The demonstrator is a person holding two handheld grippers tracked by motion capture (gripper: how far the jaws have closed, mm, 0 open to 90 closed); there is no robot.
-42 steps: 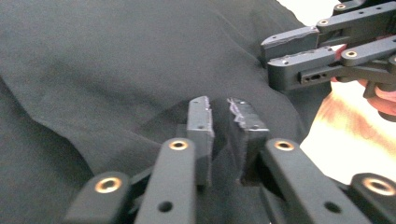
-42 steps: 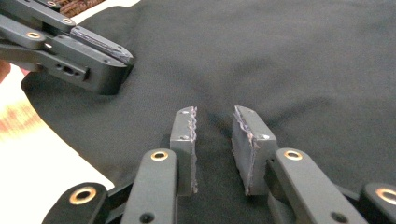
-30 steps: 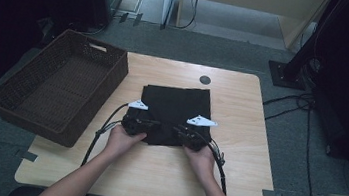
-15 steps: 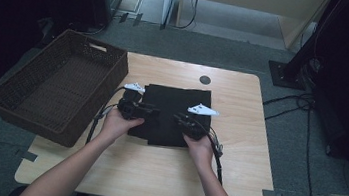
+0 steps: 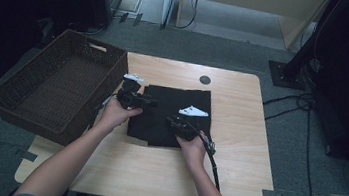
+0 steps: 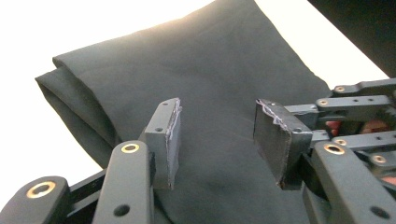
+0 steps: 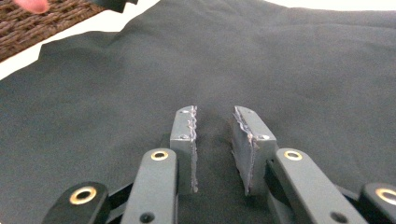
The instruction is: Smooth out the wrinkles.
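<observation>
Up top, high view: black folded cloth (image 5: pixel 173 115) lies mid-counter (image 5: pixel 236 151), wicker basket (image 5: pixel 53 88) on the left edge. Folding looks done; binning it is left. Left gripper (image 5: pixel 148 101) at cloth's left edge, right gripper (image 5: pixel 172 121) over its near part.

Left gripper view: fingers (image 6: pixel 168 140) have just been opening, nothing between them; stacked layers at cloth's edge.

Right gripper view: fingers (image 7: pixel 184 140) narrowly apart, empty, over smooth cloth.

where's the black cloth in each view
High view: the black cloth lies folded at the table's centre, right of the wicker basket.
Left gripper view: it covers the middle, folded edge at left.
Right gripper view: it spreads across nearly the whole frame.
Shared landmark: the basket, also at the right gripper view's top left.
</observation>
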